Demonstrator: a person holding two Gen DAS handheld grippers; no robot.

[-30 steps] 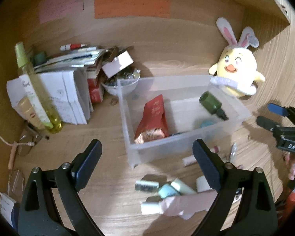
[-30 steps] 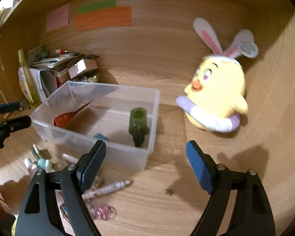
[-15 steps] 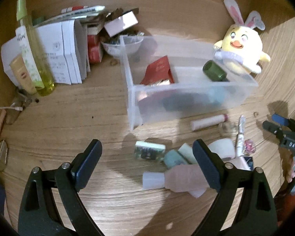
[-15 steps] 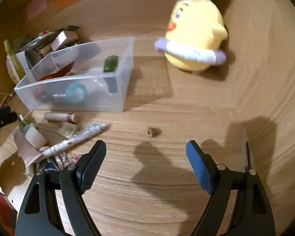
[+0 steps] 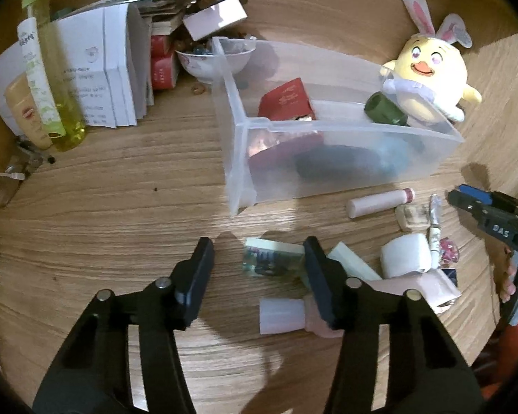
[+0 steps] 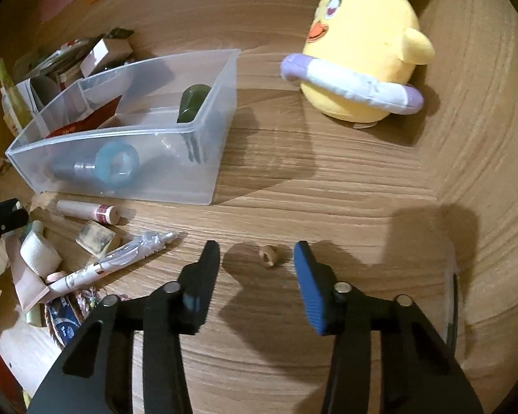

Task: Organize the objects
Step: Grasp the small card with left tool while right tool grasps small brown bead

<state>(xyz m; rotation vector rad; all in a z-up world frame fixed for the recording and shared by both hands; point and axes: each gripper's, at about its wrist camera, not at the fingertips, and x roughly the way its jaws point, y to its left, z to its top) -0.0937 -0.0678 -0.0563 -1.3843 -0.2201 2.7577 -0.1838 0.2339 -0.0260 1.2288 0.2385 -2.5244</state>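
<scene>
Right wrist view: 1 clear bin (image 6: 203, 158), 1 plush chick (image 6: 362, 62), both grippers empty, jaws closing, left (image 5: 259, 269), right (image 6: 257, 265).

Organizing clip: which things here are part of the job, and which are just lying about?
Job: clear bin; pink tube, small box, white roll and pen loose on the desk; bead between the closing right gripper's jaws.

Lying about: plush chick, yellow bottle, papers, bowl.
</scene>
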